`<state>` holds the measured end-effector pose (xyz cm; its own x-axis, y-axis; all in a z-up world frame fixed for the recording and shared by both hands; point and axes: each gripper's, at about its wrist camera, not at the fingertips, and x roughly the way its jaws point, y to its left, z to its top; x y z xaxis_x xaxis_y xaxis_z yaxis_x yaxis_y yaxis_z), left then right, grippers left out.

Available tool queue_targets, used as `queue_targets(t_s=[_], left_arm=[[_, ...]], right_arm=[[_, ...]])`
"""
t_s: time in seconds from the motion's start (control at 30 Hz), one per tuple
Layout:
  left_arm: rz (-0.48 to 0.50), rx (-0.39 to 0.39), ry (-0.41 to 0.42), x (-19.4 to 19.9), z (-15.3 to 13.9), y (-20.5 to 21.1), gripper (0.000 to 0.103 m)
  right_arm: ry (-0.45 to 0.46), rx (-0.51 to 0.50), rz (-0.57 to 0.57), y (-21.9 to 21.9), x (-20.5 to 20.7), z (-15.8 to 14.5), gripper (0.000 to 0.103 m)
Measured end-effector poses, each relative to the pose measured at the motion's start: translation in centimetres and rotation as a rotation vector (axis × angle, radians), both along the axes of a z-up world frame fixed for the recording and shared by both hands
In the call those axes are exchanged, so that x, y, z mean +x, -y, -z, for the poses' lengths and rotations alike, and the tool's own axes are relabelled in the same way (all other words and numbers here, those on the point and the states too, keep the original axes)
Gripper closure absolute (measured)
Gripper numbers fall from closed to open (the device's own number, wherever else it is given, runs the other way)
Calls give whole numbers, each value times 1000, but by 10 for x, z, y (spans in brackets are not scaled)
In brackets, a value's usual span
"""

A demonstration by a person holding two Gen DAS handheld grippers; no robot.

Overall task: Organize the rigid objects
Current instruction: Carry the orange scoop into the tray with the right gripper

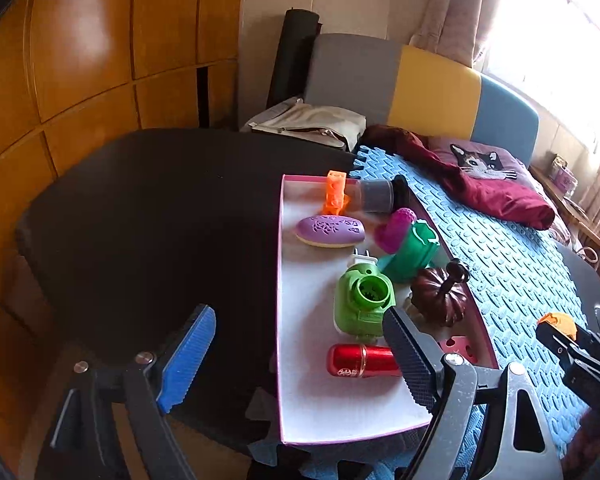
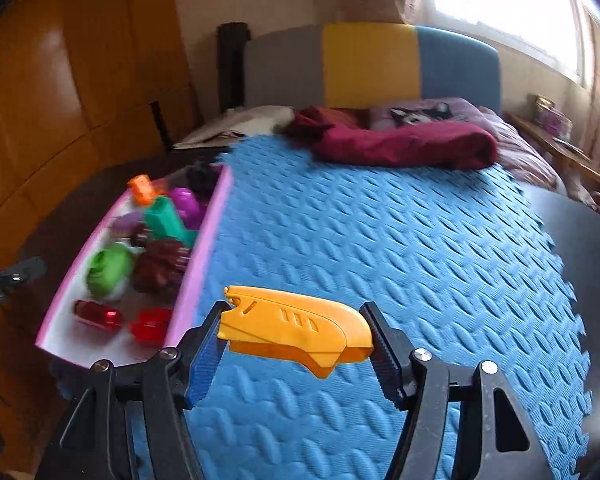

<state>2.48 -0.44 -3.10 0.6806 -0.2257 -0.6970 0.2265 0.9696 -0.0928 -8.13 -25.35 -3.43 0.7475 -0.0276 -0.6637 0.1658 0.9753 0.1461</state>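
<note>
Wooden wardrobe (image 1: 80,60), tricolour headboard (image 1: 420,80), bright curtained window (image 1: 560,20).

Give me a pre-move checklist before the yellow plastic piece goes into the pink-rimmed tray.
1. Right hand-held gripper clamps the yellow plastic piece by both ends: ok.
2. Piece lifted off the blue foam mat: ok.
3. Bare floor left in the pink-rimmed white tray, near end: ok.
4. Left hand-held gripper open, holding nothing: ok.
5. Left hand-held gripper out of the drop path: not ok, one finger overlaps the tray.
6. Firmness of the grip: cannot tell.
</note>
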Motion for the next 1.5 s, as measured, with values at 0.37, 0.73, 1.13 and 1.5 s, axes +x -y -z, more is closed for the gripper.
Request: queue_targets(t_s=[0.37, 0.73, 1.13, 1.5], left_arm=[[-30, -3, -6, 3, 4, -12, 16], [-93, -20, -14, 6, 8, -33, 16], [-90, -9, -23, 4, 15, -32, 14], [-105, 28, 6, 1, 8, -29, 11]], right_arm=[[-19, 50, -208, -72, 32, -8, 36], [-81, 110, -234, -103, 63, 10, 36], [-142, 83, -211, -115, 85, 40, 36], [-115, 55, -215, -117, 75, 36, 36]])
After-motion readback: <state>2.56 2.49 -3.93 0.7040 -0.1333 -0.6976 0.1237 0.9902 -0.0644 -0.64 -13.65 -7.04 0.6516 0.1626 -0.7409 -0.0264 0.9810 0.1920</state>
